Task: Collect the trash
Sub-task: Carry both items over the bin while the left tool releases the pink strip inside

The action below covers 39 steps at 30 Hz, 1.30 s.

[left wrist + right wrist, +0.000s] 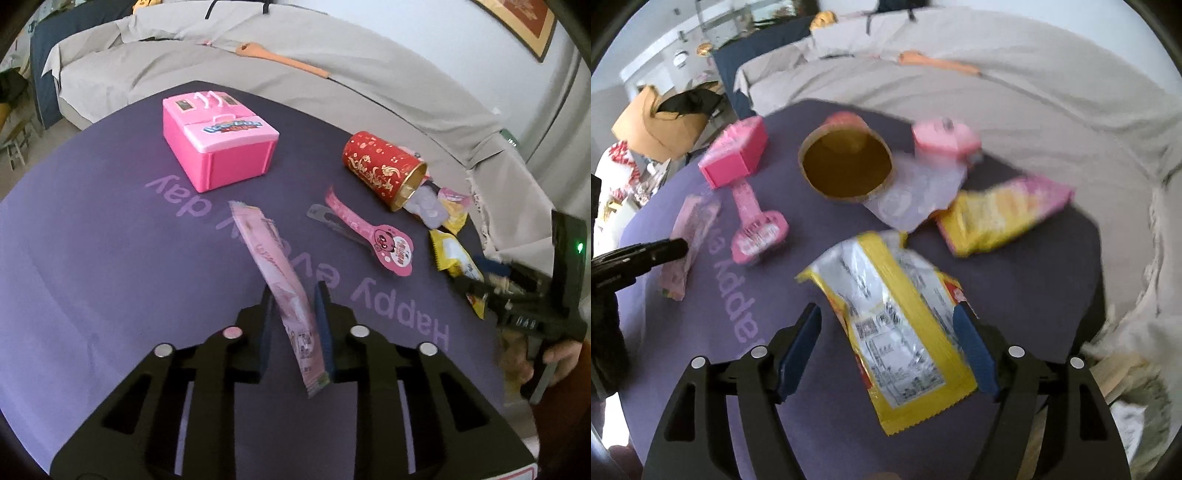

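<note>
On the purple mat (110, 240), printed with pale lettering and laid against a beige-covered sofa (332, 55), the trash is spread out. Much of the right wrist view is smeared by blur, so the pink lidded pot (943, 138) at the far edge and the clear film (916, 192) beside the can are hard to make out. The right gripper (476, 291) is cut off by the edge of the left wrist view, with only fingers of the holding hand (554, 356) seen beneath it.

Both grippers are pitched steeply down toward the mat. The left gripper (295, 314) is closed to a narrow gap on a pink wrapper (284, 291), which is pinched on edge and lifted clear of the mat. The right gripper (892, 317) is spread wide around a yellow and silver wrapper (897, 332); one pad appears to touch its torn edge, but no grip is seen.

A pink toy case (218, 140) is set at the far left. A red and gold can (384, 166) lies on its side, mouth toward a yellow and pink packet (997, 214). A pink paddle-shaped tag (369, 232) lies between the can and the lifted wrapper.
</note>
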Tool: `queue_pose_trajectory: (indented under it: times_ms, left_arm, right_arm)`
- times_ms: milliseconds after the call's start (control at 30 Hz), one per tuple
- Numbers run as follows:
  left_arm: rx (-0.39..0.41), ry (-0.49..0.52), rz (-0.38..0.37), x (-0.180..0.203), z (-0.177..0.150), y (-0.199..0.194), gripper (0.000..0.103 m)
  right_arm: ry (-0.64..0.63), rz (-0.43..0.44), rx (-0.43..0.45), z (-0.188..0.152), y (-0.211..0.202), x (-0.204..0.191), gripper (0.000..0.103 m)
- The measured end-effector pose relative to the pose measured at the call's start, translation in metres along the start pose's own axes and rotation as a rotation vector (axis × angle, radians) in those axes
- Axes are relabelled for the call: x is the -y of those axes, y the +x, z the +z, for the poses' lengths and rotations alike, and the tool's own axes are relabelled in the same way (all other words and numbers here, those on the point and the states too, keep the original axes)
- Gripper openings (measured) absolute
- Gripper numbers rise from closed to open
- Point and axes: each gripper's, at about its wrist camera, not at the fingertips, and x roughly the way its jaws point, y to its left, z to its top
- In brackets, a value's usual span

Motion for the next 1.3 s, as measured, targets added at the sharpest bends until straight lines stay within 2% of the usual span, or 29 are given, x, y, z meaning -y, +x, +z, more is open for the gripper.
queue_pose_trajectory:
  times_ms: [67,133,200,367,433,467,533,667,733,767,800,833,900,967,1067,1167,1300]
  left_arm:
    - [0.002,-0.002,-0.013,-0.005,-0.003,-0.004,0.019]
    - [0.008,-0.016,-0.024,-0.012,-0.006,-0.009,0.019]
    - [0.015,-0.030,-0.038,-0.016,-0.007,-0.013,0.019]
    - [0.027,-0.039,-0.058,-0.026,-0.010,-0.025,0.019]
    - [0.028,-0.043,-0.058,-0.031,-0.012,-0.028,0.019]
    - [0.026,-0.045,-0.056,-0.034,-0.012,-0.029,0.019]
    - [0.026,-0.052,-0.055,-0.036,-0.012,-0.029,0.019]
    - [0.024,-0.064,-0.069,-0.036,-0.012,-0.029,0.019]
    - [0.025,-0.062,-0.072,-0.034,-0.013,-0.030,0.019]
    - [0.026,-0.061,-0.072,-0.034,-0.014,-0.031,0.019]
    - [0.026,-0.062,-0.073,-0.034,-0.014,-0.032,0.019]
    - [0.026,-0.064,-0.073,-0.034,-0.014,-0.033,0.019]
    - [0.027,-0.069,-0.075,-0.034,-0.014,-0.036,0.019]
    - [0.032,-0.071,-0.079,-0.033,-0.012,-0.040,0.019]
    - [0.048,-0.055,-0.080,-0.026,-0.008,-0.047,0.019]
    - [0.069,-0.036,-0.084,-0.013,-0.002,-0.058,0.019]
    - [0.122,0.003,-0.114,0.013,0.005,-0.078,0.019]
  right_arm:
    - [-0.046,-0.008,0.061,0.008,-0.012,-0.004,0.070]
    - [-0.049,-0.018,0.078,0.017,-0.013,-0.001,0.070]
    - [0.029,0.004,0.063,0.026,-0.007,0.011,0.070]
    - [0.244,0.099,-0.064,0.023,0.025,0.037,0.070]
    - [0.265,0.109,-0.042,0.017,0.021,0.034,0.070]
    - [0.258,0.142,-0.047,0.013,0.020,0.027,0.070]
    - [0.211,0.143,-0.050,0.007,0.016,0.012,0.070]
    - [0.034,0.079,-0.070,0.000,0.016,-0.025,0.070]
    - [-0.092,0.012,-0.086,-0.002,0.018,-0.047,0.070]
    - [-0.131,-0.012,-0.062,-0.002,0.015,-0.053,0.069]
    - [-0.148,-0.011,-0.059,-0.002,0.015,-0.056,0.057]
    - [-0.156,-0.002,-0.065,-0.002,0.015,-0.059,0.053]
    - [-0.147,0.001,-0.065,-0.001,0.015,-0.062,0.035]
    - [-0.150,-0.029,-0.053,0.001,0.011,-0.066,0.034]
    - [-0.137,-0.005,0.003,0.002,-0.009,-0.071,0.032]
    - [-0.116,0.000,0.054,0.004,-0.038,-0.069,0.024]
    - [-0.092,-0.015,0.111,0.001,-0.075,-0.067,0.023]
